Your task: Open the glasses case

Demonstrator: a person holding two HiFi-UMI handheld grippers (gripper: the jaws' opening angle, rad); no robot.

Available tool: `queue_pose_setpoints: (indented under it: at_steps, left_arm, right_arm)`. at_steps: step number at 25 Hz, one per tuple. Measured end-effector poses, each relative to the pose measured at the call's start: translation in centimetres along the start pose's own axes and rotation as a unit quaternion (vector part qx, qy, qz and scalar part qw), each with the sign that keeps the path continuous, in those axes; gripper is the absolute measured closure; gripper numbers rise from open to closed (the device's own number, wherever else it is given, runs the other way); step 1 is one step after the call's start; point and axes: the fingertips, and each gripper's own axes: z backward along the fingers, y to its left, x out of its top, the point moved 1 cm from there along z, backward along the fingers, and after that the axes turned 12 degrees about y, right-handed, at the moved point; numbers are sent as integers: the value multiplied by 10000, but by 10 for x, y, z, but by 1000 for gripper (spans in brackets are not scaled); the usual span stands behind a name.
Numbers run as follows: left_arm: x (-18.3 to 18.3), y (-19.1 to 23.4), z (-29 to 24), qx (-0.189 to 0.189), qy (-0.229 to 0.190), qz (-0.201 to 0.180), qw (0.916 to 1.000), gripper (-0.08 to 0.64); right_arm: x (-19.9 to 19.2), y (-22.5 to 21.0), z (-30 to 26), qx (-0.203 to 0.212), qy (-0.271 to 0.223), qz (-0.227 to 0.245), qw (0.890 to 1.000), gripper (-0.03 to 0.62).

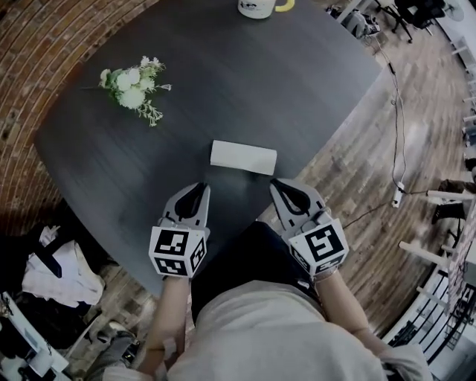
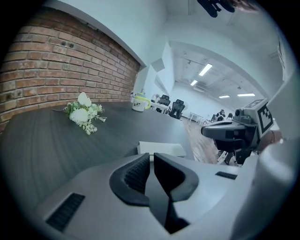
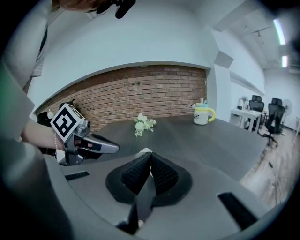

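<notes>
The white glasses case [image 1: 243, 157] lies closed and flat on the dark table [image 1: 297, 82], just beyond both grippers. My left gripper [image 1: 205, 186] is near the table's front edge, short of the case's left end, with its jaws shut and nothing in them. My right gripper [image 1: 274, 181] is short of the case's right end, also shut and holding nothing. In the left gripper view the case [image 2: 161, 148] shows just past the closed left gripper [image 2: 151, 157]. In the right gripper view only a sliver of the case [image 3: 145, 151] peeks over the closed right gripper [image 3: 150, 154].
A small bunch of white flowers [image 1: 134, 88] lies at the table's left. A white mug with a yellow handle [image 1: 256, 7] stands at the far edge. Cables [image 1: 394, 111] run over the wooden floor on the right. Bags and cloth [image 1: 56, 271] lie lower left.
</notes>
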Motion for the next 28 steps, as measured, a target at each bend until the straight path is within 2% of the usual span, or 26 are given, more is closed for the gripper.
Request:
queue_pose_setpoints:
  at_steps: [5, 11, 19, 24, 28]
  left_arm:
    - [-9, 12, -9, 260, 276, -26, 9993, 517]
    - [-1, 21, -29, 393, 426, -177, 9982, 515]
    - [-2, 21, -66, 196, 709, -289, 9969, 515]
    - [-2, 20, -79, 46, 870, -517, 9949, 514]
    - [-6, 22, -79, 79, 925, -598, 9939, 514]
  right_arm:
    - [-2, -17, -15, 161, 166, 227, 9995, 568]
    - [0, -33, -33, 88, 260, 473, 9985, 557]
    - [-5, -32, -54, 162, 645, 1195, 9906, 521]
    - [-9, -35, -62, 174, 661, 1326, 9888, 495]
    - [-13, -38, -65, 84, 752, 1459, 9864, 492]
